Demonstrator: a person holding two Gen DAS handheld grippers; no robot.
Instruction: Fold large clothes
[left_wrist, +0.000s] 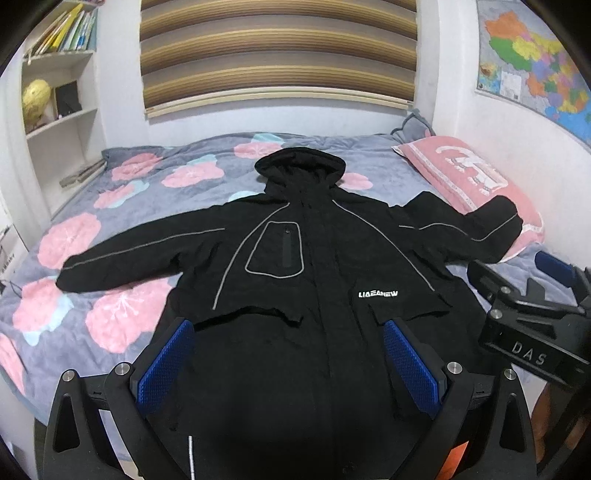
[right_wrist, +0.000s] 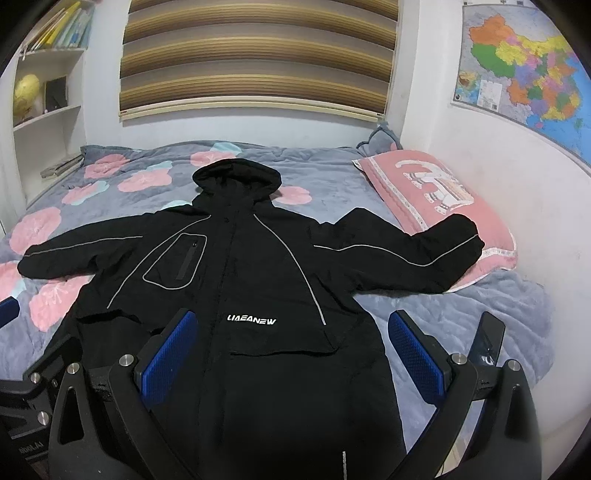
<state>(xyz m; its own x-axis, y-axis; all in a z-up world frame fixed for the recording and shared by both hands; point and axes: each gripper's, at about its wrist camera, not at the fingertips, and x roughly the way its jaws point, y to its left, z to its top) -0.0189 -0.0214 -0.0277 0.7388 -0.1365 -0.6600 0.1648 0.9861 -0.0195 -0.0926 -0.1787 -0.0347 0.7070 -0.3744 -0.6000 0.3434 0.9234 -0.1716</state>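
Overhead, both grippers' fingers (left_wrist: 406, 363) (right_wrist: 415, 363) spread, the jacket (left_wrist: 295, 258) flat on a floral bedspread (left_wrist: 110, 321).

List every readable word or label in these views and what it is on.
"LIAEANEW": white print on the chest of the black jacket.
"DAS": on the right gripper's black body, seen from the left wrist.
Wall map, book spines: too small to read.

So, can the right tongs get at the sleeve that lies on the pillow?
Probably yes. The right tongs are open and hold nothing, and nothing stands between them and the sleeve, whose cuff rests on the pillow. They hang near the jacket hem, so they must travel forward and right.
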